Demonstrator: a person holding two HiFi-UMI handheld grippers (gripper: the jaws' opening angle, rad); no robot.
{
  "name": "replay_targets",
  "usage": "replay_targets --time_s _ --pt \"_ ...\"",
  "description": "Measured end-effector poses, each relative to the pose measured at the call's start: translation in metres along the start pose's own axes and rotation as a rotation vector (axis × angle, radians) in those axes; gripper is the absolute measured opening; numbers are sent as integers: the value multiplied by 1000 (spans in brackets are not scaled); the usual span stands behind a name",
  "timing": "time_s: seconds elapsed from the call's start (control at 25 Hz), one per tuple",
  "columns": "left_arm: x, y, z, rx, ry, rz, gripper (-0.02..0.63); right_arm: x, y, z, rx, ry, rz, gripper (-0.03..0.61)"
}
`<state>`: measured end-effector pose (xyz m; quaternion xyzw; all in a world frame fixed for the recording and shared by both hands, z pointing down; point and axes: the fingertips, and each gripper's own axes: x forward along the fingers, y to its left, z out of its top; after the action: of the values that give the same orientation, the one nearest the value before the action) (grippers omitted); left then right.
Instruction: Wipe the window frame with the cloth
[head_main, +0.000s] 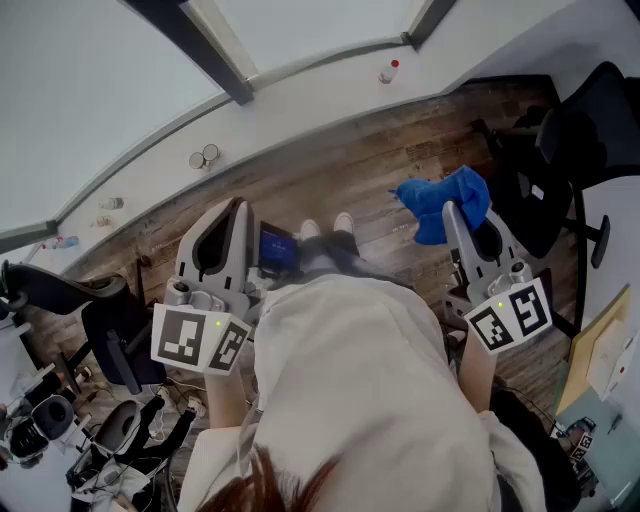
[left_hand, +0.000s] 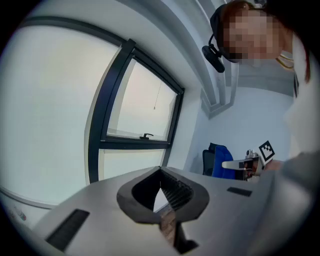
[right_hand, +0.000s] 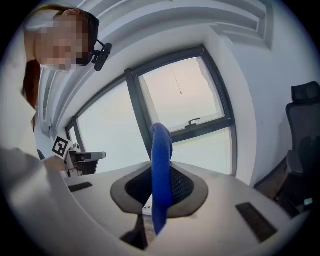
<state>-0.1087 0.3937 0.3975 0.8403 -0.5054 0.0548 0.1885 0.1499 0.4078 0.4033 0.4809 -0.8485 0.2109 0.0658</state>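
Blue cloth (right_hand: 161, 150): clamped upright between the closed jaws of the right gripper (right_hand: 159, 200), bunched beyond the tips.
Left gripper (left_hand: 162, 195): jaws closed together, nothing between them.
Window frame (right_hand: 136, 105): dark, ahead of both grippers, clear of the cloth.
Floor (head_main: 330, 180): wood planks below.

Head view: above the person, facing steeply down, near; holds left gripper (head_main: 225, 215), right gripper (head_main: 465, 222), floor (head_main: 340, 165) and sill (head_main: 300, 95). Left gripper view: close behind its own jaws, facing up at the window frame (left_hand: 112, 95), right gripper at far right. Right gripper view: likewise, cloth (right_hand: 161, 170) across its middle; shares that window frame and handle (right_hand: 194, 121), left gripper at far left.
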Motion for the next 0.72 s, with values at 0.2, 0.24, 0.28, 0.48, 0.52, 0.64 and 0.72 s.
replay_targets --time_s 0.2,0.24,0.28,0.48,0.52,0.64,0.72 --pt "-1 0 -4 22 3 23 9 7 2 0 -3 5 37 54" --pt "-1 0 -4 18 4 29 9 8 2 1 -4 6 43 54" --pt "-1 0 -5 12 6 35 9 8 2 1 -5 8 48 54" --pt "-3 -2 -3 -6 -3 56 9 6 1 1 -8 8 59 54" --pt "-5 -3 -2 -3 -6 56 9 4 2 1 -11 8 60 54" --pt "-8 -1 0 7 -14 72 9 1 1 -3 -26 13 69 54" --pt "-10 2 1 17 -17 91 9 -1 1 -6 -20 7 87 54"
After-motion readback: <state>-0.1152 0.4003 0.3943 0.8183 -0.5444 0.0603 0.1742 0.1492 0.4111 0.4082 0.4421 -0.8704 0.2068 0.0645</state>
